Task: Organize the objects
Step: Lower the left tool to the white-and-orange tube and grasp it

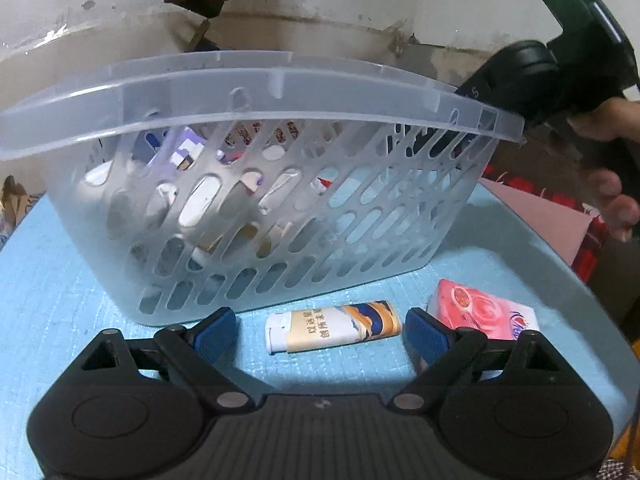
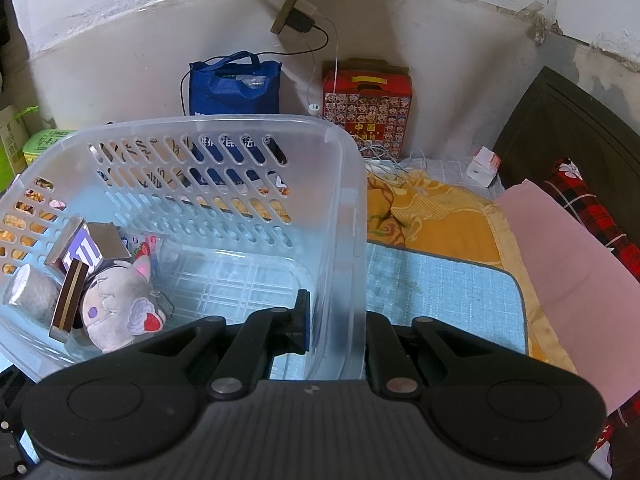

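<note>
Your left claw (image 1: 320, 330) stood wide open, straddling the lighter (image 1: 332, 330) on the blue mat (image 1: 60, 300), with the pink soap packet (image 1: 480, 312) just beside its right finger. Your right claw (image 2: 336, 320) was clamped on the clear basket's wall (image 2: 344, 220). Closing carelessly could have snagged the soap packet, or nudged the lighter against the basket (image 1: 256, 184). The left claw pointed downward at a slant, low over the mat.
</note>
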Tool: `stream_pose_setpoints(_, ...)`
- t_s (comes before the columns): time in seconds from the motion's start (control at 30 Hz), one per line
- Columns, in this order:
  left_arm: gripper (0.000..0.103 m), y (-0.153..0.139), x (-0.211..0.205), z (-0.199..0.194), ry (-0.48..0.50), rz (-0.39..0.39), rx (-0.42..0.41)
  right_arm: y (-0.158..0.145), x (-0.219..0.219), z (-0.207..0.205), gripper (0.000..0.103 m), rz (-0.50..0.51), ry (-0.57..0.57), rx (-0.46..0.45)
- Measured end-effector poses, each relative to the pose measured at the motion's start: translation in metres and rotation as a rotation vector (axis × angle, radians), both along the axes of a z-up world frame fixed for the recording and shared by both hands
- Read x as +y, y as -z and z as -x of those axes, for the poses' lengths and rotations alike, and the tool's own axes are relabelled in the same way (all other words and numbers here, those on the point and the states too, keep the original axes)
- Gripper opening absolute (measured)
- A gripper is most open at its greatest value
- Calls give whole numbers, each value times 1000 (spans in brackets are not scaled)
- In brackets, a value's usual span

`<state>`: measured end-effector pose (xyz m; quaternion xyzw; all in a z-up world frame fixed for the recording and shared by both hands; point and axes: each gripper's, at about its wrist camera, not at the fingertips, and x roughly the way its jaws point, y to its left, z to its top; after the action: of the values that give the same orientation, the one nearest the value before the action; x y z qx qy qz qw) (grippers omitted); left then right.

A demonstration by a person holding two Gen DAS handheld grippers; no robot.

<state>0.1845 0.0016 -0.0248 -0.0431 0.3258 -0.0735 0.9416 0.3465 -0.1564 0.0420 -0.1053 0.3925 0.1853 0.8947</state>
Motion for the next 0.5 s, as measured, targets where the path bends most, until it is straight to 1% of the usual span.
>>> stream_pose_setpoints(0.17, 96, 0, -14, -5, -14, -70, 14, -1, 0, 0, 10, -4, -1, -2)
stream_pose_setpoints(0.4, 98, 0, -20, -5, -43, -84, 26, -1, 0, -2, 10, -6, -4, -2)
stream_pose_setpoints(0.5, 98, 0, -25, -5, -52, -104, 32, -1, 0, -2, 10, -5, -3, -2)
